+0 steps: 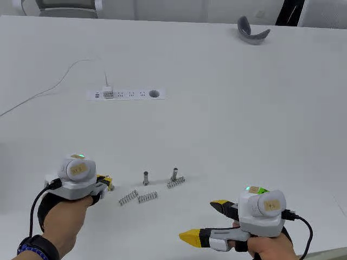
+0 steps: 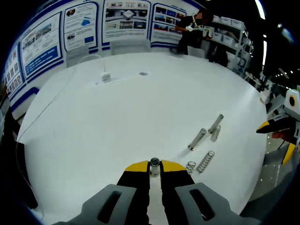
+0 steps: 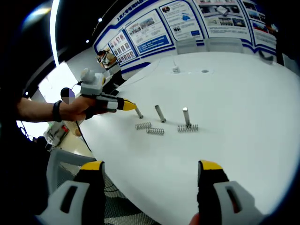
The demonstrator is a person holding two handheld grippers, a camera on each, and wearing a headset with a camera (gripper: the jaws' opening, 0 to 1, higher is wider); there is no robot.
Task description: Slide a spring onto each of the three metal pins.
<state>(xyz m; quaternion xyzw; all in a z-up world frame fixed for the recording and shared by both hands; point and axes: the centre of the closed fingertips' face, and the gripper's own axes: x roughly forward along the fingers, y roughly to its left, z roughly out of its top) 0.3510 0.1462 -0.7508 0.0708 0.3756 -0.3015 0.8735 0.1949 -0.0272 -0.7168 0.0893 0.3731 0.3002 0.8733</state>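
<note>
One pin (image 2: pixel 154 163) sits clamped in the left claw (image 2: pixel 154 169).

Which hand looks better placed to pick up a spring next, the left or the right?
The right, probably. The right claw is open and empty, facing a loose spring. The left claw is shut on a metal pin, so it has no room for a spring.
</note>
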